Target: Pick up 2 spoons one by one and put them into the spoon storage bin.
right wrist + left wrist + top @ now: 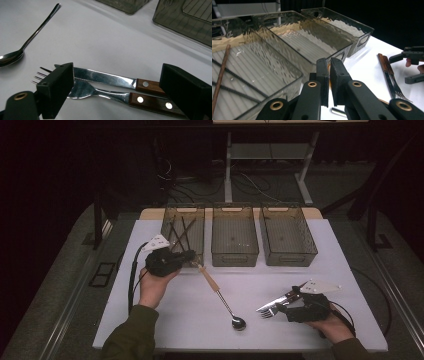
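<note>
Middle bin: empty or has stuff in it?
Empty. The middle bin shows only its bare ribbed floor in the high view; the left bin holds chopsticks.

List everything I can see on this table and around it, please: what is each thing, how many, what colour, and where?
Table: one, white top, middle of the room.
Bins: three, smoky clear plastic, in a row at the table's far edge.
Chopsticks: a few, dark and brown, in the left bin.
Spoon: one, steel bowl with a light wooden handle, handle end in the left gripper, bowl near the table's front.
Knife: one, steel with a wooden handle, front right of the table.
Fork: one, steel with a wooden handle, beside the knife.
Left gripper: one, black, shut on the spoon's handle by the left bin.
Right gripper: one, black, open around the knife and fork.
</note>
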